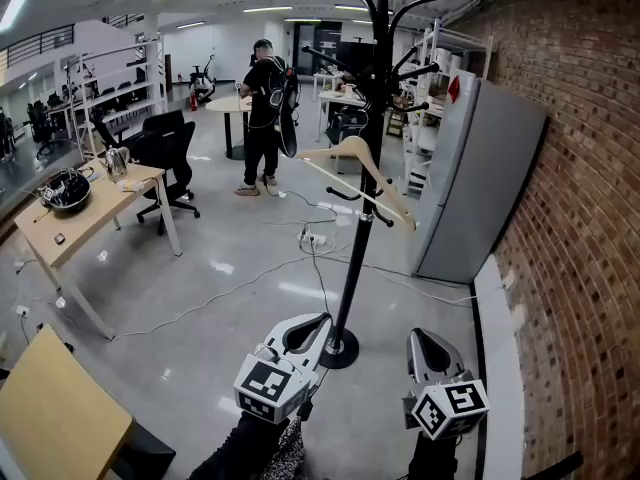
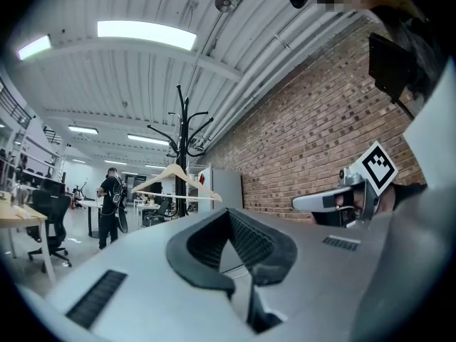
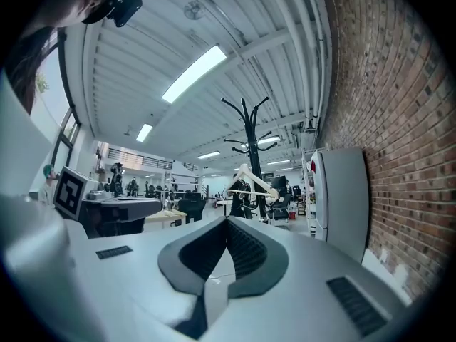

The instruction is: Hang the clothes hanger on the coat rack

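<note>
A pale wooden clothes hanger [image 1: 358, 164] hangs from a lower arm of the black coat rack [image 1: 352, 258], tilted down to the right. Neither gripper touches it. My left gripper [image 1: 320, 321] is shut and empty, low in the head view beside the rack's round base [image 1: 338, 349]. Just right of it, my right gripper [image 1: 419, 337] is also shut and empty. In the left gripper view the hanger [image 2: 175, 177] and rack [image 2: 182, 130] stand well beyond the shut jaw tips [image 2: 229, 211]. The right gripper view shows the hanger [image 3: 251, 181] far past its tips [image 3: 228, 221].
A tall grey cabinet [image 1: 470, 178] stands right of the rack against the brick wall [image 1: 580, 228]. Cables [image 1: 230, 293] trail over the shiny floor. A desk [image 1: 90, 213], a black office chair [image 1: 170, 158] and a standing person [image 1: 262, 118] are farther off; a wooden tabletop [image 1: 50, 418] is near left.
</note>
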The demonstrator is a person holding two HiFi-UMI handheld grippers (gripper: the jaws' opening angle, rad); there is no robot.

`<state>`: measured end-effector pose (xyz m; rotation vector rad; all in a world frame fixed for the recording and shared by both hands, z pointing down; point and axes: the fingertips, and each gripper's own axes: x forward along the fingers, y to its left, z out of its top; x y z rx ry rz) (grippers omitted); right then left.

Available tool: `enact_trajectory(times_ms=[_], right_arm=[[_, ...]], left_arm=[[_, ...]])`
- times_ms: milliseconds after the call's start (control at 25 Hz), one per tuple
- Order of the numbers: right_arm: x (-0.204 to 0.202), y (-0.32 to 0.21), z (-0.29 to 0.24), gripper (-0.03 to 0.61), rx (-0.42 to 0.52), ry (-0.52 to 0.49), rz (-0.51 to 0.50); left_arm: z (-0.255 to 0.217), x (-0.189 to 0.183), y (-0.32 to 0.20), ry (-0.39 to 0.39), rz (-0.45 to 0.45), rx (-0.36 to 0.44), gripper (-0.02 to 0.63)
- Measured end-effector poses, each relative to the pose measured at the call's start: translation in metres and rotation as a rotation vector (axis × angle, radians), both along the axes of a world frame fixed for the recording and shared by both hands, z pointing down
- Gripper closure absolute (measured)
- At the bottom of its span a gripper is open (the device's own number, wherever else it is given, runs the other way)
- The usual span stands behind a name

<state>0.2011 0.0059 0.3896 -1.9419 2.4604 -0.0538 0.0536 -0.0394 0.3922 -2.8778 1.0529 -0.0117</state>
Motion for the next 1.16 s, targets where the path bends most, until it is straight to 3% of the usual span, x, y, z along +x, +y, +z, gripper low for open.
enact_trajectory(times_ms=[200, 1160], right_arm=[[-0.001, 0.006, 0.000, 0.569, 0.007, 0.051, 0.008], [-0.017, -0.001, -0.002, 0.571, 0.004, 0.107, 0.001]], left_arm=[[-0.001, 0.000, 0.002, 0.056, -0.018, -0.006, 0.604], [0.004, -0.025, -0.006, 0.047, -0.068, 0.004, 0.606]])
